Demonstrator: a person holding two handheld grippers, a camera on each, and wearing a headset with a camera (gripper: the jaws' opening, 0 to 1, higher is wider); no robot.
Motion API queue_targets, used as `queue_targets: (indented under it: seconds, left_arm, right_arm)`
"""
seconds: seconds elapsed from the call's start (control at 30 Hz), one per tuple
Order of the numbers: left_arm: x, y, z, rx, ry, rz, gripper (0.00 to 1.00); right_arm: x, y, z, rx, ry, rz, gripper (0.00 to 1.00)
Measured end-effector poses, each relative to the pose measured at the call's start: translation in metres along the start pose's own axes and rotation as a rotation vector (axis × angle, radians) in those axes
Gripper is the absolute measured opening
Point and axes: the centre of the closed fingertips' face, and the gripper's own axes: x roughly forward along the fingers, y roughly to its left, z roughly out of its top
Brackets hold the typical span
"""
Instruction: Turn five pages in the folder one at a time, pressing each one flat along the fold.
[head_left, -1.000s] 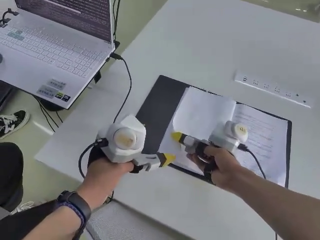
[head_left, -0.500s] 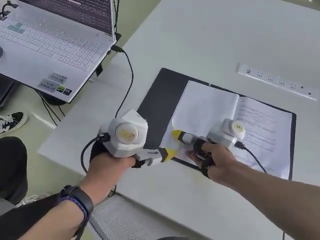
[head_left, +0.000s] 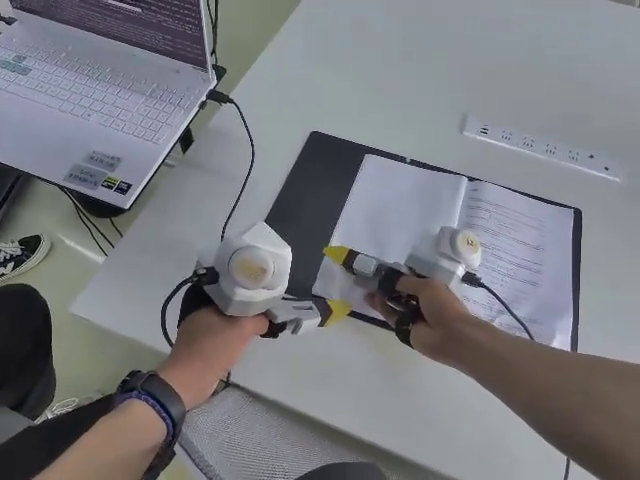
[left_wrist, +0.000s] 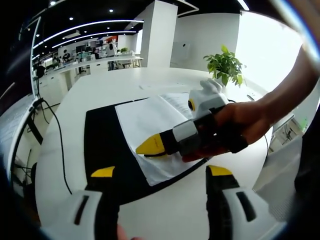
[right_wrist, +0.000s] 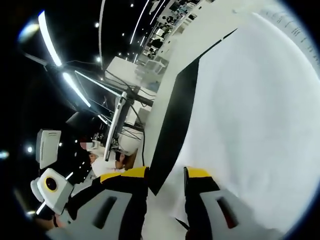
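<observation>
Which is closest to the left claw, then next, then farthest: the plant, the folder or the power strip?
1. Folder, just ahead of the left claw.
2. Power strip, beyond it.
3. Plant, far back on the right.

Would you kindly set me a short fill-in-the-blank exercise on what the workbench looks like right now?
1. The folder has a ___ cover.
2. The left tool holds its jaws wide ___, with nothing between them.
3. Both it and the right tool have ___ tips.
4. In the head view, the laptop sits to the folder's ___.

Missing words: black; open; yellow; left.
</observation>
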Motion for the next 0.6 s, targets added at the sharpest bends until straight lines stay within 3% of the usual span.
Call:
queue_targets:
  seconds: [0.13,0.27,0.37,0.6]
  left_arm:
    - [0.002,-0.004,-0.004,0.014,0.013,-0.022,0.67]
    - [0.002,-0.005,-0.003,0.018,0.017,-0.030,0.64]
    - [0.003,-0.005,0.001,0.022,0.006,-0.043,0.54]
    - [0.011,-0.008,0.006,0.046,0.009,-0.069,0.41]
  right_arm:
    - [-0.009,0.002,0.001,-0.012,-0.004,0.022,0.35]
    - [-0.019,-0.002,0.007,-0.017,-0.026,0.027,0.35]
    - [-0.029,-0.003,0.014,-0.019,-0.038,0.037,0.33]
    - [-0.070,-0.012,0.057,-0.011,-0.173,0.038,0.28]
